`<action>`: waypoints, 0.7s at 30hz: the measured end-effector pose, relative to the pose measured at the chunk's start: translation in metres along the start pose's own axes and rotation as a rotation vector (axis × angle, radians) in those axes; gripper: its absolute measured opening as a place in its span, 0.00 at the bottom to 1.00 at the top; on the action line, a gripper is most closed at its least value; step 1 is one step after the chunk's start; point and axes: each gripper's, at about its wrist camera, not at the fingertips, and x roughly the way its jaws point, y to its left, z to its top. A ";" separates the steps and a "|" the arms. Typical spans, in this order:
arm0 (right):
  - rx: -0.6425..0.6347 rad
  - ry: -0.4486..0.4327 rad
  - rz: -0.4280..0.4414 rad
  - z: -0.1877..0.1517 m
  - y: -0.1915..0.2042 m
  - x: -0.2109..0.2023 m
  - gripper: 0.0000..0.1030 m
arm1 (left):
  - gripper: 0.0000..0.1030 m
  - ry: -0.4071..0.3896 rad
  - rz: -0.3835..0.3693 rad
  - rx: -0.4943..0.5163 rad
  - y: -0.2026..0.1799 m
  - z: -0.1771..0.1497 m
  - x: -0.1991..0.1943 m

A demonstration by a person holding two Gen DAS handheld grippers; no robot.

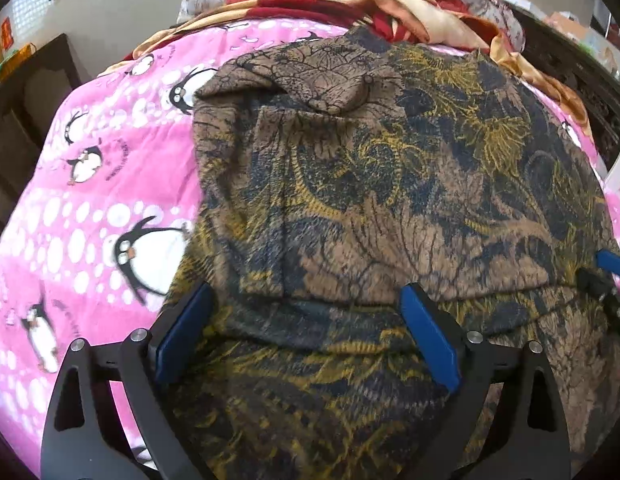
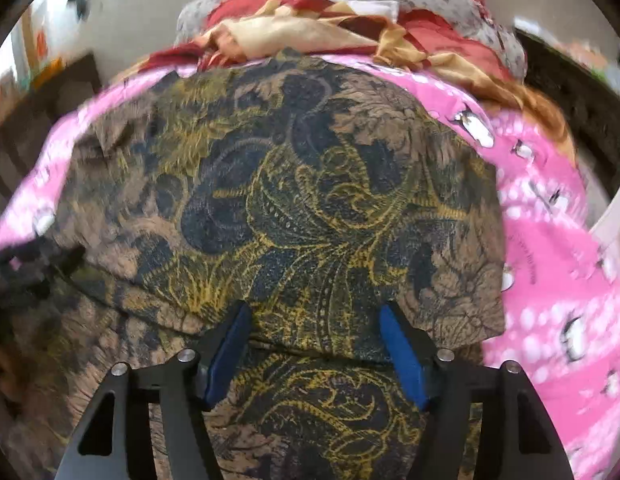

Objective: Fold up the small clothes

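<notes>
Fold just laid on the patterned garment [image 1: 370, 184]; left hand-held gripper [image 1: 305, 296] and right hand-held gripper [image 2: 314, 312] both gape empty above its near fold edge, which needs regripping next.

Both wrist cameras look steeply down and forward from close above the bed, each framing its own blue fingers at six o'clock, and they share the brown patterned garment [image 1: 390, 200] at centre, the pink penguin blanket [image 1: 89, 220] around it and the red-and-gold bedding [image 2: 310, 28] at twelve o'clock.
</notes>
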 end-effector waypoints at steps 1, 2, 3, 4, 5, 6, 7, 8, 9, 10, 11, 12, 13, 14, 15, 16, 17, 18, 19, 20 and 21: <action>0.028 -0.007 0.005 0.002 -0.002 -0.009 0.63 | 0.92 -0.008 0.005 -0.001 0.002 -0.002 -0.006; 0.045 -0.030 0.011 0.001 -0.003 -0.019 0.63 | 0.92 -0.021 0.008 -0.002 0.003 -0.005 -0.012; 0.052 -0.051 0.013 0.000 -0.002 -0.027 0.63 | 0.92 -0.034 0.008 -0.001 0.005 -0.009 -0.017; 0.051 -0.075 0.018 -0.002 0.000 -0.036 0.63 | 0.92 -0.040 0.008 -0.004 0.006 -0.015 -0.019; 0.047 -0.092 0.027 -0.004 0.002 -0.040 0.63 | 0.92 -0.040 0.005 -0.007 0.007 -0.021 -0.019; 0.038 -0.108 0.026 -0.004 0.006 -0.044 0.63 | 0.92 -0.040 0.004 -0.009 0.006 -0.025 -0.018; 0.015 -0.132 0.007 -0.002 0.013 -0.048 0.63 | 0.92 -0.034 0.015 -0.009 0.006 -0.026 -0.015; -0.002 -0.141 -0.009 -0.001 0.020 -0.050 0.63 | 0.92 -0.022 0.028 -0.015 0.005 -0.028 -0.013; -0.025 -0.141 -0.022 0.001 0.026 -0.050 0.63 | 0.92 -0.020 0.036 -0.022 0.003 -0.028 -0.013; -0.044 -0.135 -0.025 0.002 0.033 -0.050 0.63 | 0.92 -0.027 0.039 -0.028 0.002 -0.029 -0.016; -0.068 -0.141 -0.028 0.000 0.038 -0.050 0.63 | 0.92 -0.035 0.037 -0.033 0.001 -0.032 -0.019; -0.088 -0.147 -0.034 -0.002 0.041 -0.048 0.63 | 0.92 -0.035 0.032 -0.039 -0.001 -0.034 -0.019; -0.098 -0.143 -0.032 -0.005 0.044 -0.044 0.63 | 0.92 -0.024 0.024 -0.040 -0.004 -0.038 -0.016; -0.087 -0.114 0.000 -0.013 0.043 -0.034 0.63 | 0.92 -0.019 0.026 -0.034 -0.007 -0.042 -0.011; -0.069 -0.089 0.025 -0.017 0.041 -0.024 0.63 | 0.93 -0.046 0.030 -0.030 -0.008 -0.044 -0.012; -0.047 -0.066 0.033 -0.023 0.037 -0.013 0.63 | 0.93 -0.055 0.028 -0.036 -0.007 -0.045 -0.011; -0.023 -0.076 0.043 -0.032 0.033 -0.005 0.65 | 0.94 -0.055 0.026 -0.043 -0.007 -0.044 -0.011; 0.004 -0.112 0.061 -0.037 0.029 -0.007 0.68 | 0.95 -0.055 0.025 -0.048 -0.006 -0.044 -0.010; 0.022 -0.112 0.071 -0.036 0.027 -0.007 0.68 | 0.96 -0.057 0.025 -0.049 -0.006 -0.045 -0.011; 0.022 -0.113 0.066 -0.036 0.027 -0.007 0.69 | 0.96 -0.058 0.025 -0.050 -0.006 -0.045 -0.010; 0.014 -0.114 0.060 -0.037 0.029 -0.006 0.71 | 0.96 -0.060 0.027 -0.049 -0.007 -0.045 -0.010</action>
